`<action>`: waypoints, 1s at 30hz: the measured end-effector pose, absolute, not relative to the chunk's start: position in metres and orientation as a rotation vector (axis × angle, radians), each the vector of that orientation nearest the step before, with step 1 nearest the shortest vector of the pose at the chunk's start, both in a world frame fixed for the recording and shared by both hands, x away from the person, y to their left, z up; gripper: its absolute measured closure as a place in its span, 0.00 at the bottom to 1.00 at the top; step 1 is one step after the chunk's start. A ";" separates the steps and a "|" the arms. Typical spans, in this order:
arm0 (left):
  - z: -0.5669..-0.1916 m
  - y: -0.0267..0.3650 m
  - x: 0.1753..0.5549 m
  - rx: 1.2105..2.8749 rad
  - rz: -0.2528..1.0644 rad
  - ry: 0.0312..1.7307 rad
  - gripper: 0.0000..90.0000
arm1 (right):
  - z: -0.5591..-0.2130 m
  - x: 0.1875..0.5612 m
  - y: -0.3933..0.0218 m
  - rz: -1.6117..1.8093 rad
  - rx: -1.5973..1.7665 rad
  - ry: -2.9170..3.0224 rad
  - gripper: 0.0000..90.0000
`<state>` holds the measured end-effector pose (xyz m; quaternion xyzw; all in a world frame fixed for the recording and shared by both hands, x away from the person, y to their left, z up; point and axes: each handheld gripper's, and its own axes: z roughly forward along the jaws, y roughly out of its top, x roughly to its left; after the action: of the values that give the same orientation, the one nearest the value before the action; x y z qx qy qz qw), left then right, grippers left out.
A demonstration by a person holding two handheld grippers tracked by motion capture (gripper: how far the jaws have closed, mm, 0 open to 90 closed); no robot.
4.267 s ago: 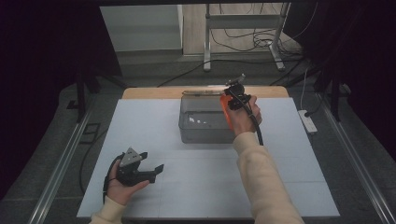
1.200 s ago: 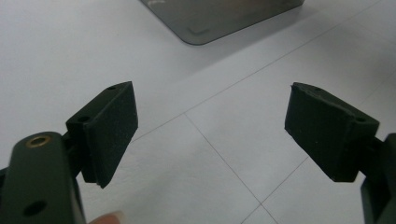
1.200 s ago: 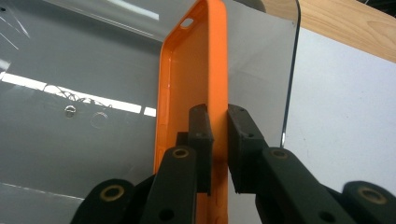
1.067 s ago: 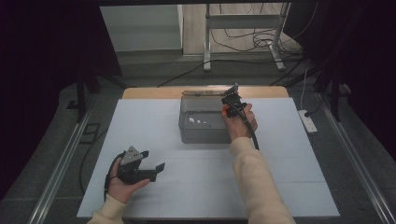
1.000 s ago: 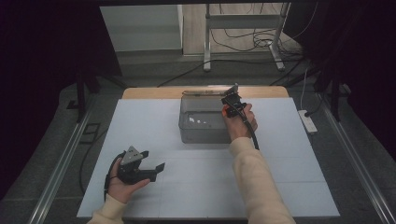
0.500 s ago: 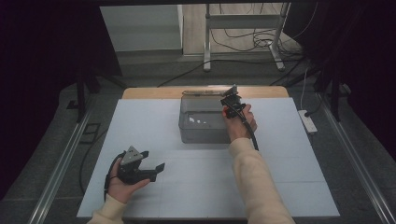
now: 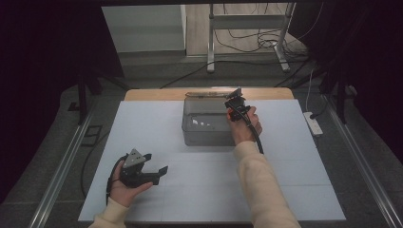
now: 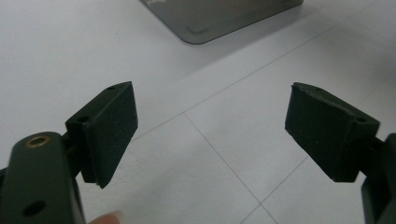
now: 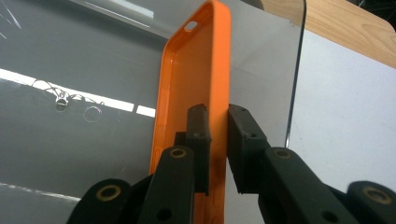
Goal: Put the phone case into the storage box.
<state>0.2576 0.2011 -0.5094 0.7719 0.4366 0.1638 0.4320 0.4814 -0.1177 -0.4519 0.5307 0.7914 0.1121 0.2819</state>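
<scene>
An orange phone case (image 9: 201, 70) stands on edge between the jaws of my right gripper (image 9: 218, 112), whose pads pinch one long side wall. In the high view the right gripper (image 7: 234, 102) hovers at the far right corner of a grey box (image 7: 204, 135), and a bit of the orange case (image 7: 229, 113) shows under it. The box's glossy grey inside (image 9: 70, 60) lies behind the case. My left gripper (image 7: 157, 162) rests low at the front left of the white board, open, with nothing between its pads (image 8: 112, 126). A corner of the grey box (image 8: 210, 18) lies ahead of it.
The white board (image 7: 285, 180) covers most of the table, and a wooden edge (image 7: 157, 94) shows at the back. A white power strip (image 7: 312, 123) lies off the board's right side. Metal rails run along both sides of the table.
Since the oldest frame the right hand has shifted a little toward the box's far right corner with the case. Over the last second nothing visibly moved.
</scene>
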 end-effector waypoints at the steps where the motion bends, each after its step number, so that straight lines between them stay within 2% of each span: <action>1: -0.509 0.201 0.258 1.924 0.409 1.089 0.19 | -0.452 0.481 -0.118 0.298 1.420 2.121 0.88; 13: -0.509 0.201 0.258 1.922 0.408 1.089 0.19 | -0.450 0.479 -0.118 0.303 1.399 2.123 0.86; 18: -0.509 0.202 0.258 1.920 0.406 1.088 0.19 | -0.445 0.476 -0.115 0.323 1.358 2.122 0.81; 22: -0.509 0.201 0.258 1.919 0.407 1.086 0.19 | -0.440 0.473 -0.114 0.342 1.321 2.113 0.72; 30: -0.509 0.201 0.258 1.919 0.406 1.087 0.19 | -0.433 0.470 -0.115 0.385 1.272 2.100 0.65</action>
<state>0.2577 0.2012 -0.5090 0.7707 0.4364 0.1632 0.4346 0.4699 -0.1152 -0.4332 0.4844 0.7999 0.1465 0.3226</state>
